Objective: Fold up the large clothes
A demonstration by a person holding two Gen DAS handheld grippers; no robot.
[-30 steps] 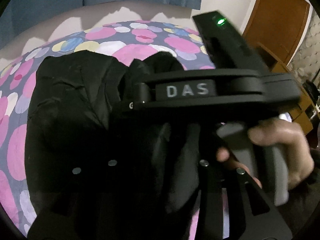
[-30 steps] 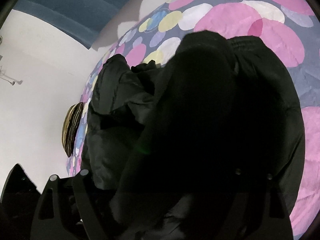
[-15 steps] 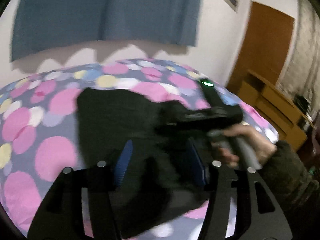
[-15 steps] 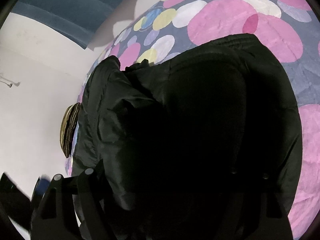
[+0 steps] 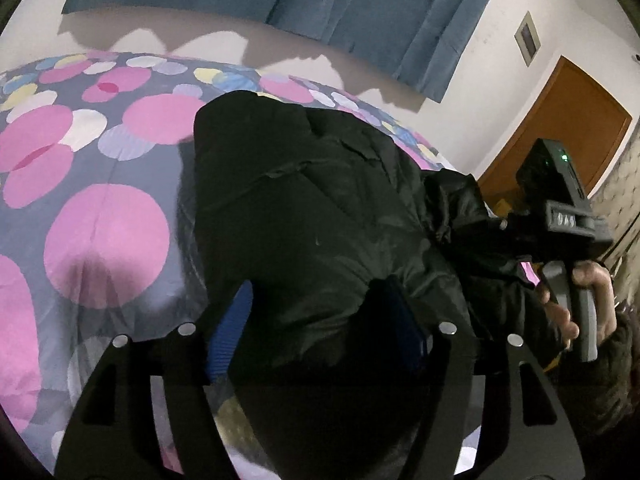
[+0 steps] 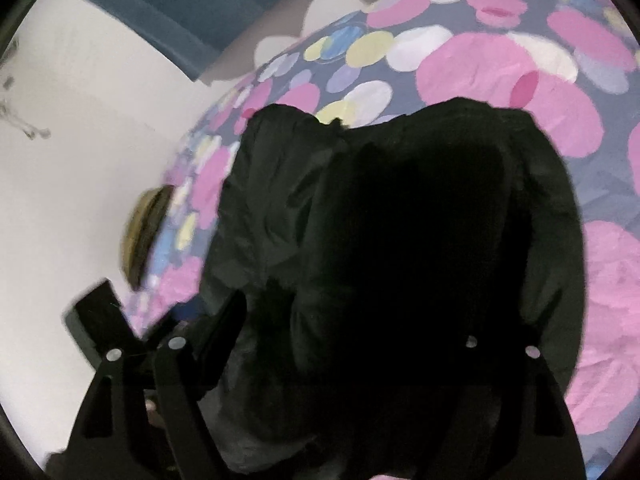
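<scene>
Bed cover [image 5: 104,240], dotted pink and grey, fills the left and upper frame of the left wrist view; blue curtain [image 5: 320,4] across the top, brown door [image 5: 560,120] at upper right. Black jacket [image 5: 312,216] lies on the cover, occupying the centre of both views, bundled and partly folded, with a padded sleeve or collar section trailing toward the right edge. Judged soft, bulky, light for its volume, with a slick shell likely to slide and spring back; best taken at a hem, cuff or seam edge, not the puffed middle. Left gripper [image 5: 320,324] sits low centre, jaws wide, blue pads either side of the fabric without pinching it. Right gripper [image 6: 352,344] is masked by dark cloth; state cannot be determined. The person's hand [image 5: 584,304] grips its handle at right. Against half a second earlier, the left gripper has closed in on the jacket, which now fills more frame.
</scene>
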